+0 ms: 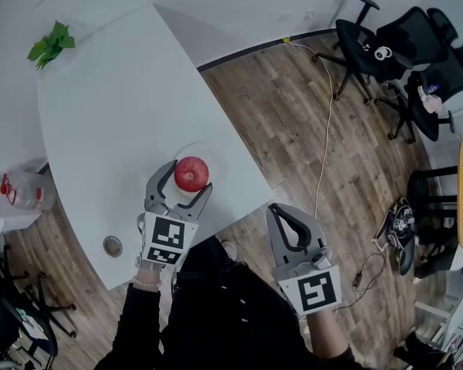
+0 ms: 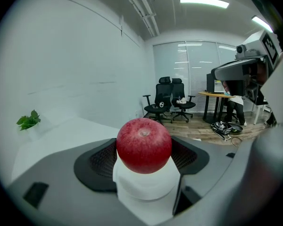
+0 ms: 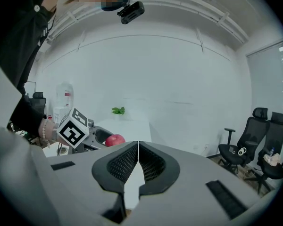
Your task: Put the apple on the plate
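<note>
the apple [image 1: 191, 173] sits at the near edge of the worktop [image 1: 116, 91], on the white plate [image 2: 148, 180], so the placing looks all but done. the left hand-held gripper [image 1: 187, 182] comes at it from 6 o'clock, and the apple lies dead ahead at 12 between its two jaws. in the left gripper view the pads [image 2: 101, 160] close against both sides of the fruit, so i read this hand-held gripper as gripping the apple rather than loose around it. the apple is round, with no long axis to line up, and its stem dimple faces up. the right hand-held gripper [image 1: 278, 211] hangs off the worktop over the floor, at about 4 o'clock from the apple and well apart, with its jaws pressed together on nothing. the left is plainly the nearer one. what remains is probably to let the jaws part and draw back toward 6 without nudging the fruit.
</note>
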Demonstrator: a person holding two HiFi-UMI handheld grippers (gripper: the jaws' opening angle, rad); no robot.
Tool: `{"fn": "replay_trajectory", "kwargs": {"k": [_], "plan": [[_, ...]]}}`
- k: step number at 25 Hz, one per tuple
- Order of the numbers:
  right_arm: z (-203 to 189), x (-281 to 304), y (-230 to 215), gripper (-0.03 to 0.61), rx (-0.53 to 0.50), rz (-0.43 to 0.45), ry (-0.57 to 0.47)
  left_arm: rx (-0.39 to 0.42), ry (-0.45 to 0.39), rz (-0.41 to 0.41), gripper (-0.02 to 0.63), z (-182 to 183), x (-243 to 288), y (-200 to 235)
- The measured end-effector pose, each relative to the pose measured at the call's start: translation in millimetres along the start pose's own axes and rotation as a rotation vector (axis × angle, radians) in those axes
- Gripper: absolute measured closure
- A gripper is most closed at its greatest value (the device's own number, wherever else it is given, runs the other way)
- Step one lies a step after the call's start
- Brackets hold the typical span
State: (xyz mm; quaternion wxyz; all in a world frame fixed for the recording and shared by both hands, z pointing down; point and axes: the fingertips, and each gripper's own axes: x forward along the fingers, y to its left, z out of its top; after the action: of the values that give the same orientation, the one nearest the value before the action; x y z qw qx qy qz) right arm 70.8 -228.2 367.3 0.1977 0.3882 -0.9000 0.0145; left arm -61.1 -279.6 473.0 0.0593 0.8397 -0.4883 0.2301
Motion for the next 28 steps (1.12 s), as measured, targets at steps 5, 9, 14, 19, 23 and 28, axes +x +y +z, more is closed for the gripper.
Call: {"fn": "replay_trajectory", "kwargs": {"k": [5,9,14,19,23,28], "plan": [[-3,9,-3,0.535,0.011,-0.005,0.018,-0.045,0.052,-0.021,0.255,-29,20,-1],[-5,14,-4,0.535,0.018,-0.007,0.025,-0.033,0.074,-0.046,0.255,-38,34,-4],[-7,16,-8,0.537,0.02,-0.016,0.03,-0.012,0.115,-0.078,0.255,-52,50,-10],[-11,16,-11,0.535,0.028,-0.027,0.046,-0.009,0.15,-0.096,0.255,-65,60,-13],[-12,16,-12,0.535,0.027,-0.032,0.05,-0.003,0.177,-0.118,0.255,-73,64,-18],[-14,14,-10,0.537,0.023,-0.023,0.06,0.016,0.206,-0.13,0.255,-80,64,-24]]}}
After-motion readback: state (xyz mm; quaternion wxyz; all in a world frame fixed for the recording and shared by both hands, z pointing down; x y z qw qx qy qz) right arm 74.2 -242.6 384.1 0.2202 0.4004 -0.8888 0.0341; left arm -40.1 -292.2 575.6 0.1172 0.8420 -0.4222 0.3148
